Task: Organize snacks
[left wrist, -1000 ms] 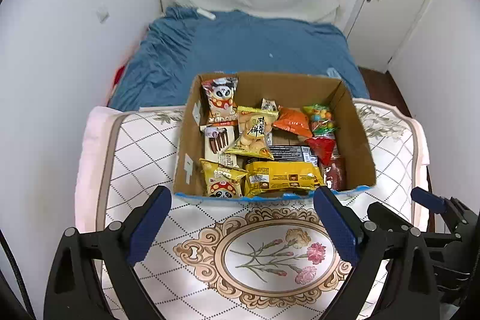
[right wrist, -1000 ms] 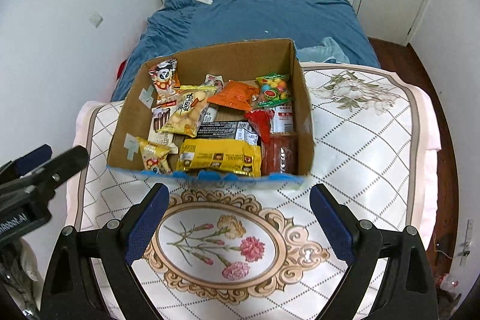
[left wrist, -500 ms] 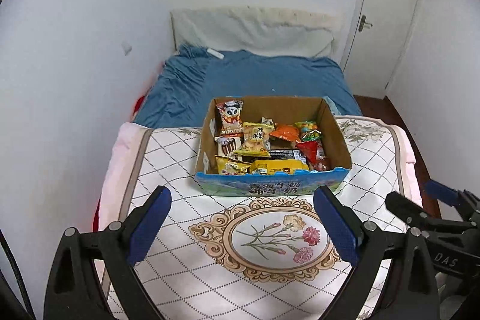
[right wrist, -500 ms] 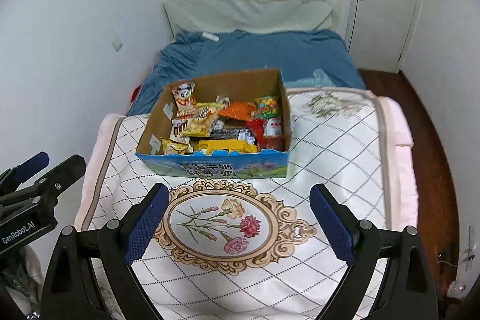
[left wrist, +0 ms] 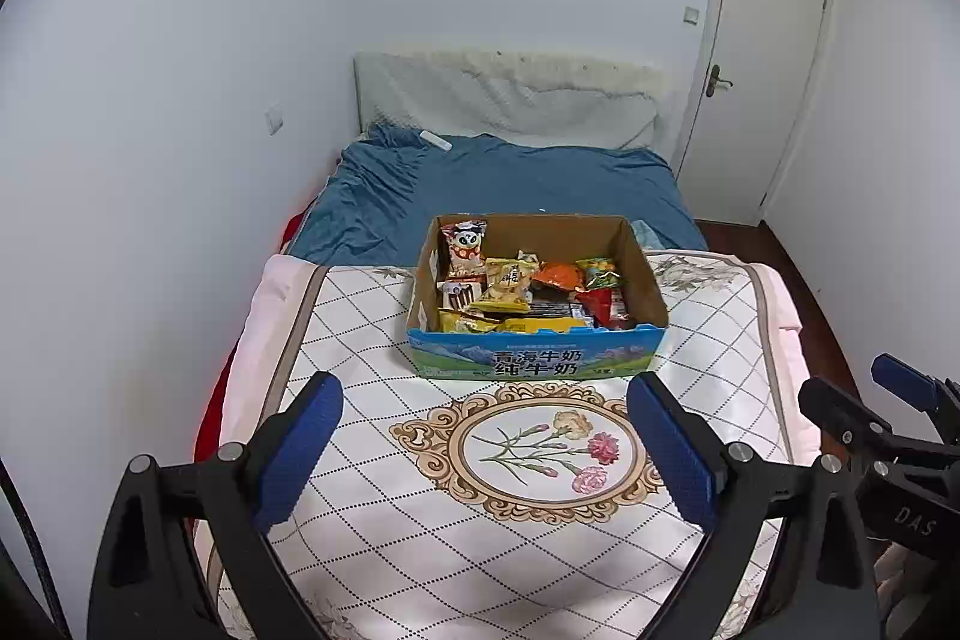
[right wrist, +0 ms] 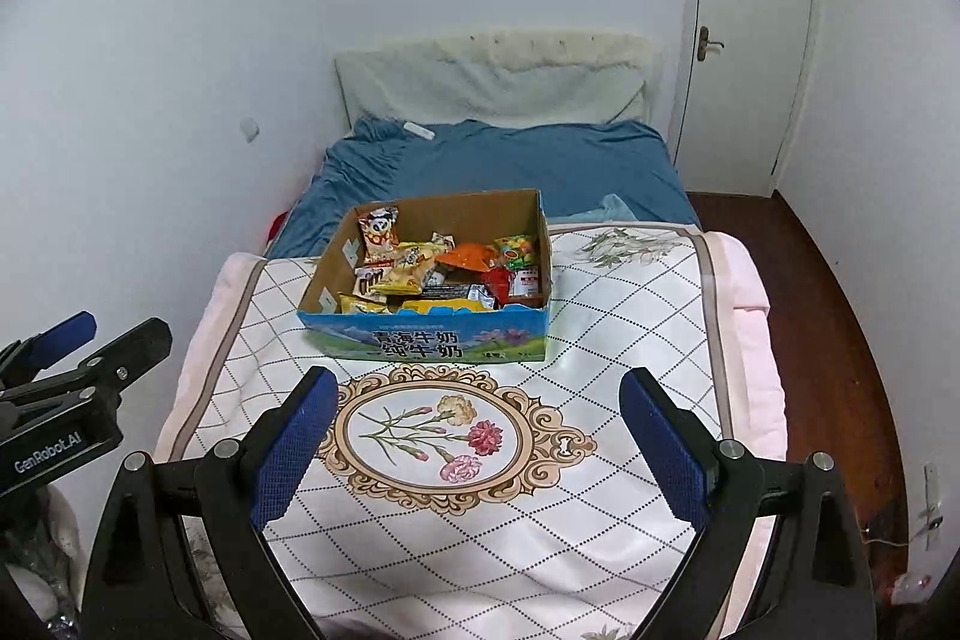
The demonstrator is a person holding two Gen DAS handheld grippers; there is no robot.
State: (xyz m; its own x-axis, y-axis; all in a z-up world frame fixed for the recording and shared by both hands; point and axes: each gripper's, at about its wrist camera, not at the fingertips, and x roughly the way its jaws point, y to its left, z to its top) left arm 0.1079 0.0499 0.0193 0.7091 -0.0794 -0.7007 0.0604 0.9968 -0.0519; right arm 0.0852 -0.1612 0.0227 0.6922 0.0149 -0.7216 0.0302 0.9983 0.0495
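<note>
Left wrist view: snack box [left wrist: 537, 363] lies beyond spread jaws.

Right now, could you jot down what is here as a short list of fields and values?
surface: quilted bedspread with a flower medallion
container: open cardboard box, blue printed front, standing on the bedspread
contents: snack packets piled inside the box
left gripper: open, holding nothing, short of the box
right gripper: open, holding nothing, short of the box
background: blue sheet, closed white door
</note>
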